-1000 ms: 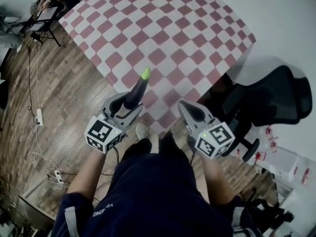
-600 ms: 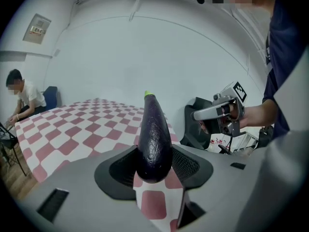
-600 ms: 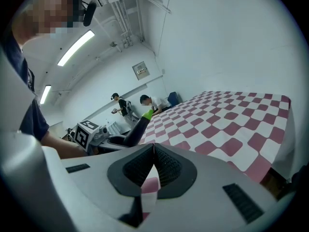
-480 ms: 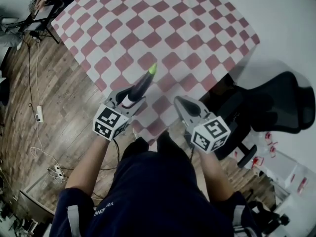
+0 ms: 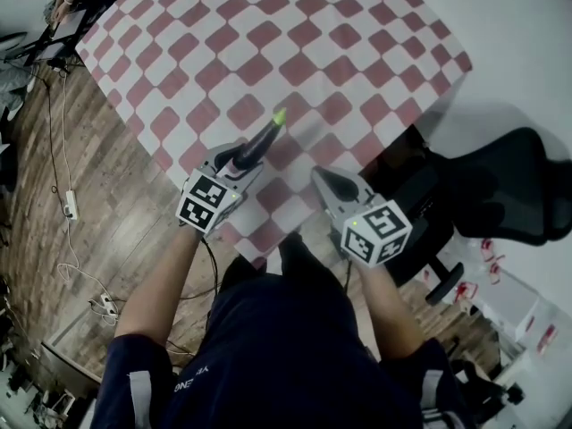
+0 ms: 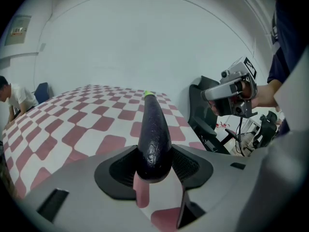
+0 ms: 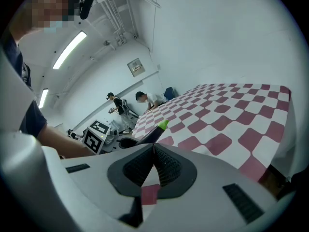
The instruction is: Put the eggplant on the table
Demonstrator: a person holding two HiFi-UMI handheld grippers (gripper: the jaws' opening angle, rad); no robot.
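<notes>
A dark purple eggplant (image 5: 258, 142) with a green tip points up and away over the near corner of the red-and-white checked table (image 5: 295, 34). My left gripper (image 5: 239, 158) is shut on its thick end; in the left gripper view the eggplant (image 6: 153, 129) sits wedged between both black pads, above the cloth. My right gripper (image 5: 324, 178) hovers to the right at the table's near edge, its pads (image 7: 166, 164) meeting with nothing between them. The right gripper view shows the eggplant (image 7: 153, 132) off to its left.
A black office chair (image 5: 500, 186) stands close on the right of the table's corner. Wooden floor with cables and a power strip (image 5: 70, 206) lies to the left. People sit at a desk (image 5: 54, 7) at the far top left.
Both grippers have moved forward and down, from over the floor to over the table's near corner. The eggplant has gone with the left gripper and leans lower.
</notes>
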